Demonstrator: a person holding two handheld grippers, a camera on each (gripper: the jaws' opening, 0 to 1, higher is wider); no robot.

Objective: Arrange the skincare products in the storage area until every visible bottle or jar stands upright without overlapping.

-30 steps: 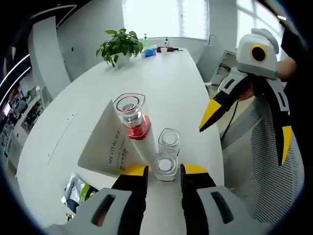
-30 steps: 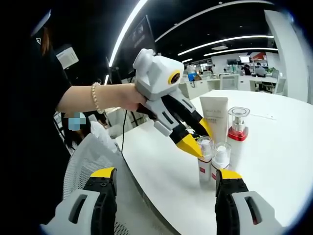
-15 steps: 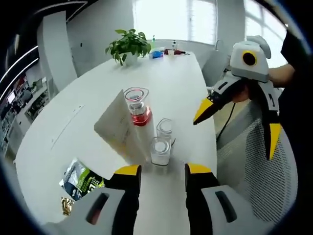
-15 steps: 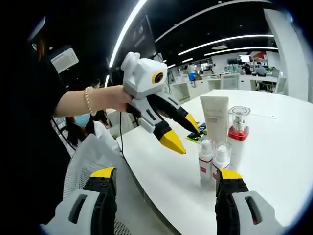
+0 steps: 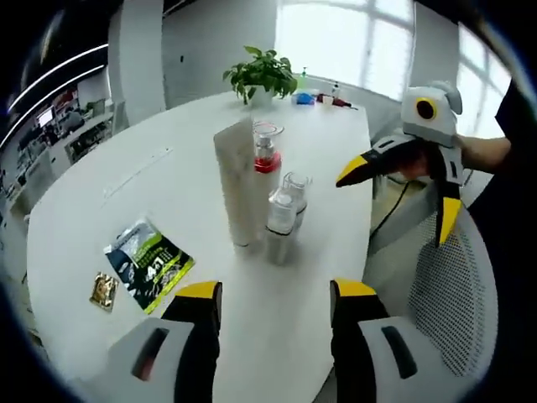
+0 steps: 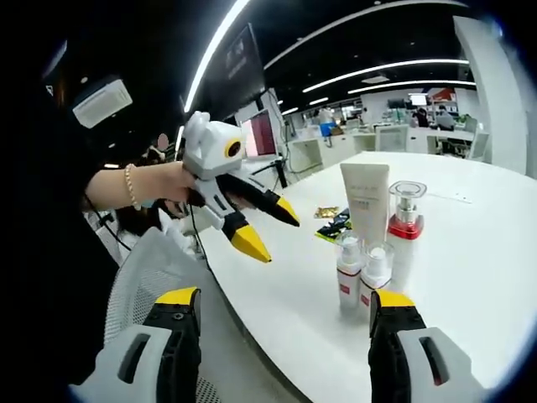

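On the white tabletop (image 5: 101,210) in the left gripper view, four skincare items stand upright in a tight cluster: a tall white tube (image 5: 238,183), a red-collared pump bottle (image 5: 266,152) behind it, and two small clear-capped bottles (image 5: 283,218) just beside. A green sachet (image 5: 148,261) lies flat nearby. The left tool (image 5: 277,295) hangs spread and empty; the right tool (image 5: 403,189) hovers at the table's edge, jaws apart.

In the right gripper view, the right tool (image 6: 281,304) is spread wide, holding nothing; the cluster stands ahead, and the left tool (image 6: 264,228), held in a hand (image 6: 172,189), gapes open.
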